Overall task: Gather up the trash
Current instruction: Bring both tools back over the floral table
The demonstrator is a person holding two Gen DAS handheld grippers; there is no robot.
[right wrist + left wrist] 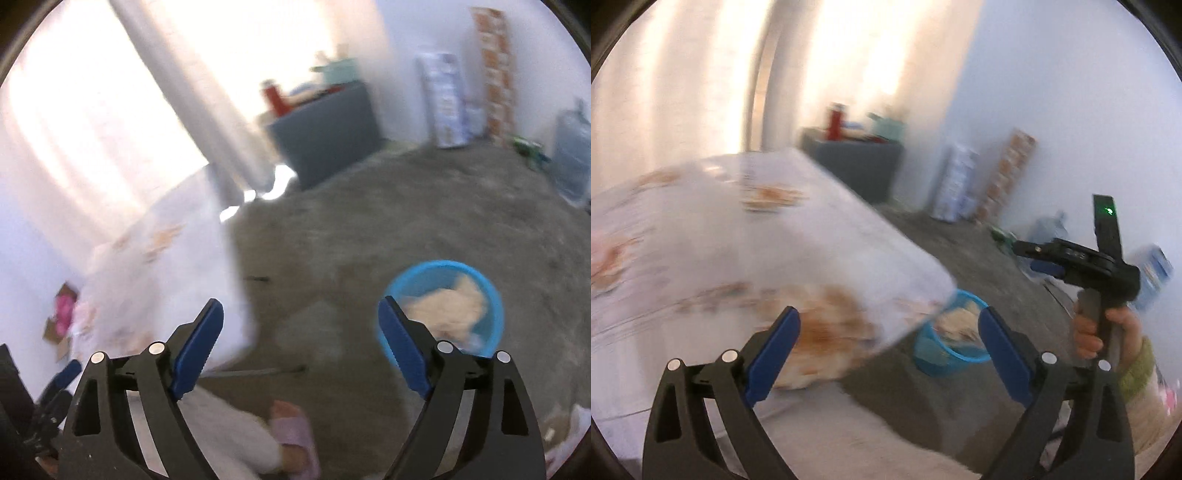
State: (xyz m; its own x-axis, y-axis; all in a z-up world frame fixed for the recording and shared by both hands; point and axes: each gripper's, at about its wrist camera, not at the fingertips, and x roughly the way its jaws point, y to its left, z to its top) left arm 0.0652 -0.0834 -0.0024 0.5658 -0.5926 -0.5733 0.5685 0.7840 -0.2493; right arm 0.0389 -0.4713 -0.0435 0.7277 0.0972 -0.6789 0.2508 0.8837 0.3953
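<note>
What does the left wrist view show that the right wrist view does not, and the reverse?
Only the left wrist view shows the person's right hand holding the right gripper's handle. Only the right wrist view shows a foot in a pink slipper and a pink item in an open cardboard box. Both show the blue basket holding crumpled trash, the patterned tablecloth, and open jaws.

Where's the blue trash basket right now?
The blue basket stands on the grey floor, just off the table corner; in the right wrist view it sits lower right, behind the open right gripper.
</note>
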